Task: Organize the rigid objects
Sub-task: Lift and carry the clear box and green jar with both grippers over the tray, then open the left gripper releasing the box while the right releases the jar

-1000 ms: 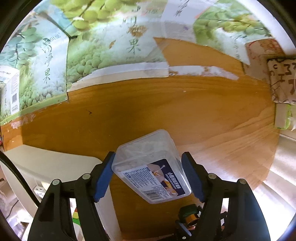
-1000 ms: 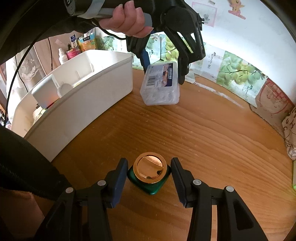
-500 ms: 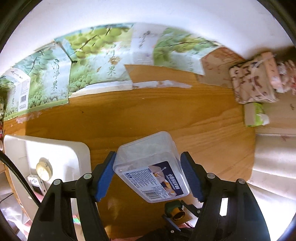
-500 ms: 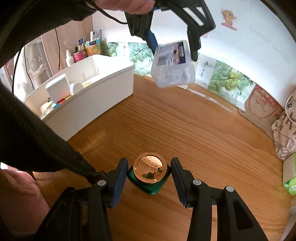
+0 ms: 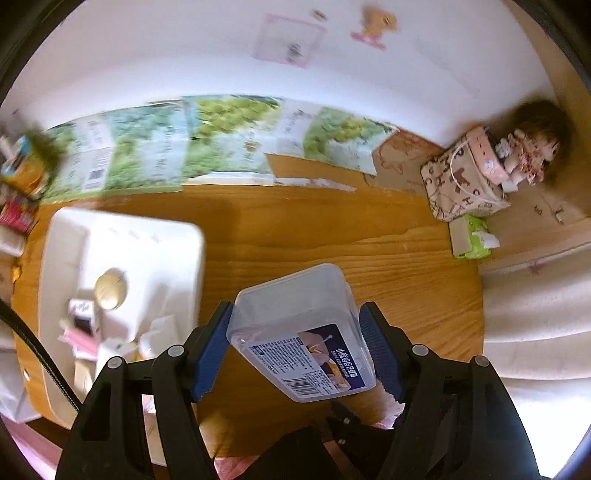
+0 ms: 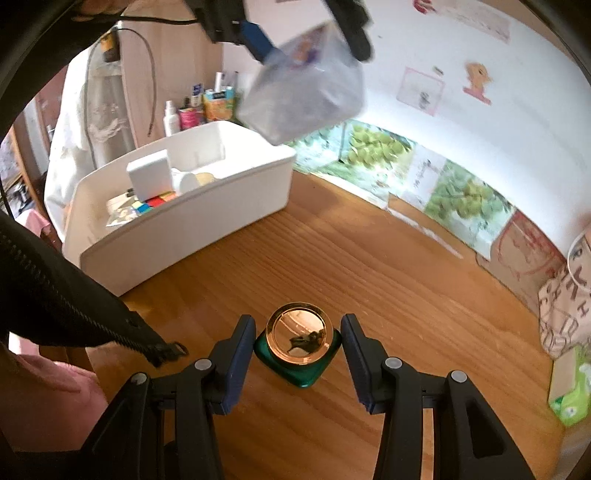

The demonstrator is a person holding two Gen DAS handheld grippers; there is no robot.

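My left gripper [image 5: 295, 315] is shut on a clear plastic box [image 5: 295, 295] with a blue label, held high over the wooden table. From the right wrist view that box [image 6: 303, 85] hangs at the top, above the far end of the white bin [image 6: 184, 229], between the left gripper's blue pads [image 6: 258, 35]. In the left wrist view the bin [image 5: 166, 236] lies below and to the left. It holds a white block, a round cream lid and coloured pieces. My right gripper [image 6: 297, 328] is shut on a green jar [image 6: 299, 374] with a gold lid, near the table's front.
Grape-print cardboard [image 5: 221, 147] lines the wall behind the table. A patterned bag with a doll [image 5: 465, 181] and a green tissue pack [image 5: 471, 236] sit at the right. Bottles and cans [image 6: 192, 107] stand behind the bin. A dark sleeve [image 6: 55, 288] crosses the left.
The left gripper has risen and tilted downward with the clear box, bringing the white bin into its view. The right gripper has shifted and rolled a little, still holding the jar.
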